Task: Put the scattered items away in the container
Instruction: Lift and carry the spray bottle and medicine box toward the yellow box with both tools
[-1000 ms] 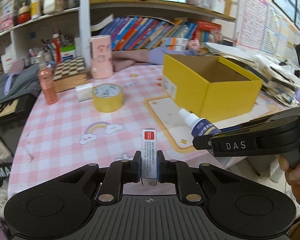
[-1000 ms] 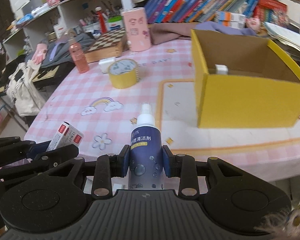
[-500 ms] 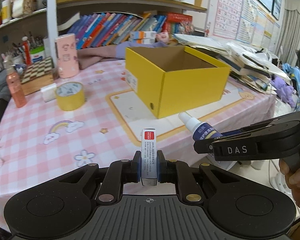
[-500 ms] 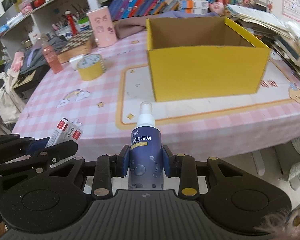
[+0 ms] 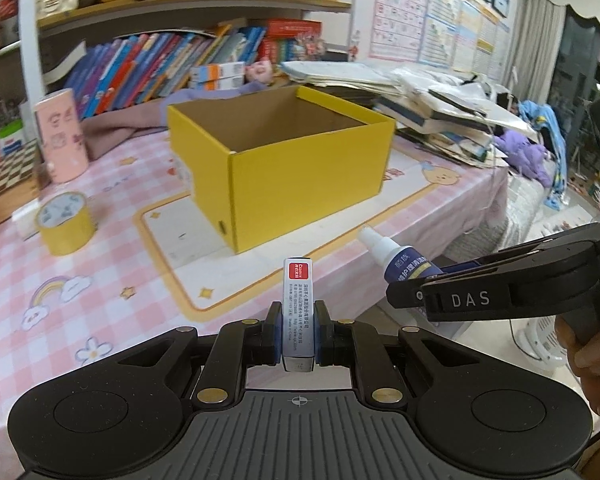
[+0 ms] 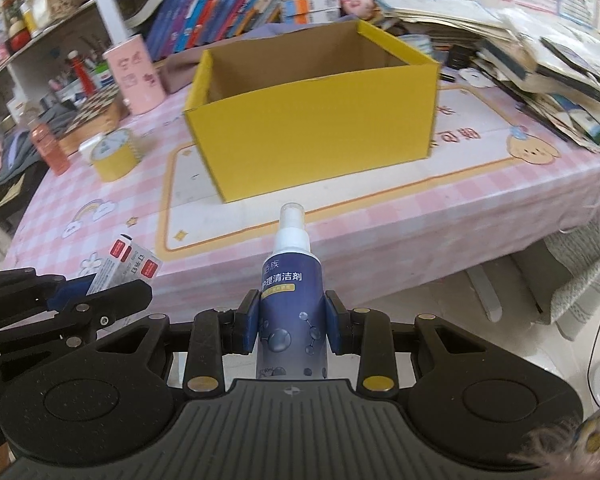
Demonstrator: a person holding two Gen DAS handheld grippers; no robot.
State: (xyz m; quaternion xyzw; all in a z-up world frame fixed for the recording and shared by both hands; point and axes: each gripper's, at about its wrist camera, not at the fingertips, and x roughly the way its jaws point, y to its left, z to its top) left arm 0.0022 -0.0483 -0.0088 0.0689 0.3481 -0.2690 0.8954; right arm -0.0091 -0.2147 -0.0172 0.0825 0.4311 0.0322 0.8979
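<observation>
My left gripper (image 5: 297,334) is shut on a small white and red box (image 5: 298,312), held upright off the table's front edge. My right gripper (image 6: 292,322) is shut on a dark blue spray bottle (image 6: 292,304) with a white nozzle, also off the front edge. The open yellow cardboard box (image 5: 300,168) stands on the pink checked tablecloth ahead of both grippers; it also shows in the right wrist view (image 6: 312,120). The bottle (image 5: 404,264) and right gripper show at the right of the left wrist view. The small box (image 6: 130,266) shows at the left of the right wrist view.
A yellow tape roll (image 5: 66,220) lies left of the box, with a pink cylinder (image 5: 62,140), a chessboard (image 6: 96,108) and a pink bottle (image 6: 48,146) behind. Stacked papers and books (image 5: 428,104) crowd the right. Bookshelves (image 5: 172,64) stand behind the table.
Both grippers have swung to the right with their items still held. The yellow box now sits ahead and centred, and the view is from further off the table's front edge.
</observation>
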